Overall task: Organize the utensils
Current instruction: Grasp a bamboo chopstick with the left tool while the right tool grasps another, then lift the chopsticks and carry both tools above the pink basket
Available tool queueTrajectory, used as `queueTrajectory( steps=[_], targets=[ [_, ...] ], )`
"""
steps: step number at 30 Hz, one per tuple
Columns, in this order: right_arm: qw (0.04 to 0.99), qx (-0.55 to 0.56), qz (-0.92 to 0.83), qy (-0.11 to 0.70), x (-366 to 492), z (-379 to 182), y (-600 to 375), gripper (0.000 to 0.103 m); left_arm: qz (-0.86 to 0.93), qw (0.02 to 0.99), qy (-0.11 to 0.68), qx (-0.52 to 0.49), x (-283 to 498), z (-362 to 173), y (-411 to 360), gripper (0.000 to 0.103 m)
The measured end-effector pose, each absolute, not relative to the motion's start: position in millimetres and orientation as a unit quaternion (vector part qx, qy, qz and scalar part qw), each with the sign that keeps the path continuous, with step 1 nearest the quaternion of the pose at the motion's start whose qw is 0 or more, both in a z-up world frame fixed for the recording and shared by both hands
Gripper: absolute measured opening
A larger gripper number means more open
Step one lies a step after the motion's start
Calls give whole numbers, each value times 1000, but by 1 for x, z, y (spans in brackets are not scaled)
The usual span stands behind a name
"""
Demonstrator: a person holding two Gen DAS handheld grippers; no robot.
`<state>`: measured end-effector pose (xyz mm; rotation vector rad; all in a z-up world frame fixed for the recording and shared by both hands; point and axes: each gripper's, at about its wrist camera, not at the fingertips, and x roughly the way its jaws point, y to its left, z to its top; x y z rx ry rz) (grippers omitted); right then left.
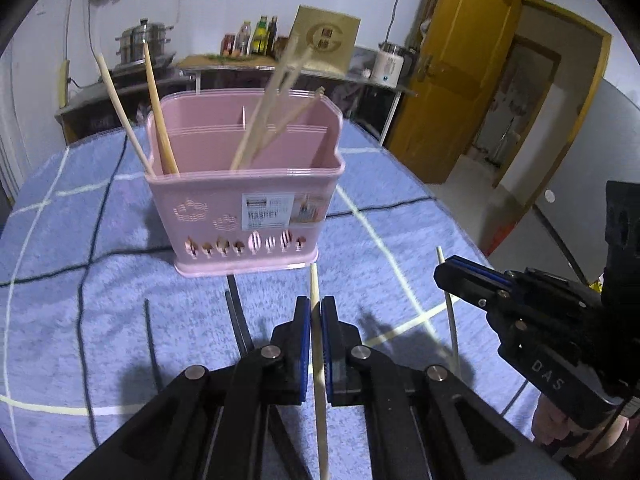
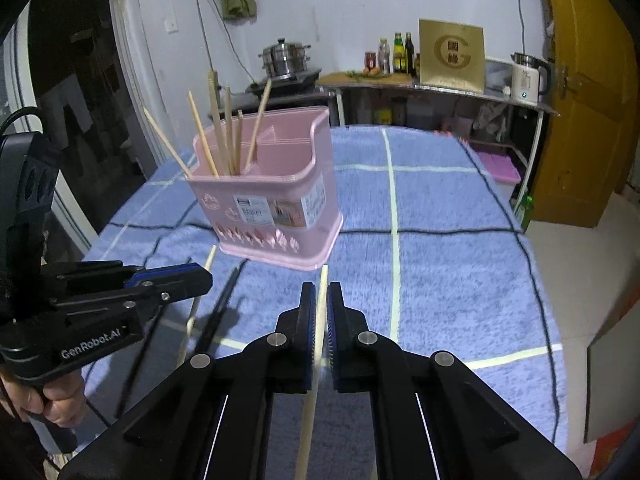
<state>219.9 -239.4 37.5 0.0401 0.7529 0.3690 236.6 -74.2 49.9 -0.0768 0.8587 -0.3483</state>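
A pink utensil basket point(image 1: 244, 216) stands on the blue checked cloth point(image 1: 100, 280) and holds several wooden chopsticks point(image 1: 160, 120); it also shows in the right wrist view point(image 2: 276, 208). My left gripper point(image 1: 316, 308) is shut on a pale wooden chopstick point(image 1: 318, 360), just in front of the basket. My right gripper point(image 2: 319, 296) is shut on another pale chopstick point(image 2: 312, 400); it shows at the right of the left wrist view point(image 1: 472, 284). The left gripper shows at the left of the right wrist view point(image 2: 176, 280).
Dark chopsticks point(image 1: 236, 320) lie on the cloth to the left of my left gripper, also seen in the right wrist view point(image 2: 218, 316). Behind the table stand a counter with bottles point(image 2: 396, 54), a steamer pot point(image 2: 286, 56) and a kettle point(image 2: 528, 80). A yellow door point(image 1: 444, 92) is at the right.
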Motion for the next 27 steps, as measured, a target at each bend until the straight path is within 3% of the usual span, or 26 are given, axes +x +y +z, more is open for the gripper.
queueTrajectory(
  steps=[11,27],
  targets=[
    [933,23,186,308,202,82,-244,5,-183,913,363,-40,216,103,-67,5],
    [937,14,196,290,190,94,-242,5,-196,916,349,-35,197,115,-65,5]
  ],
)
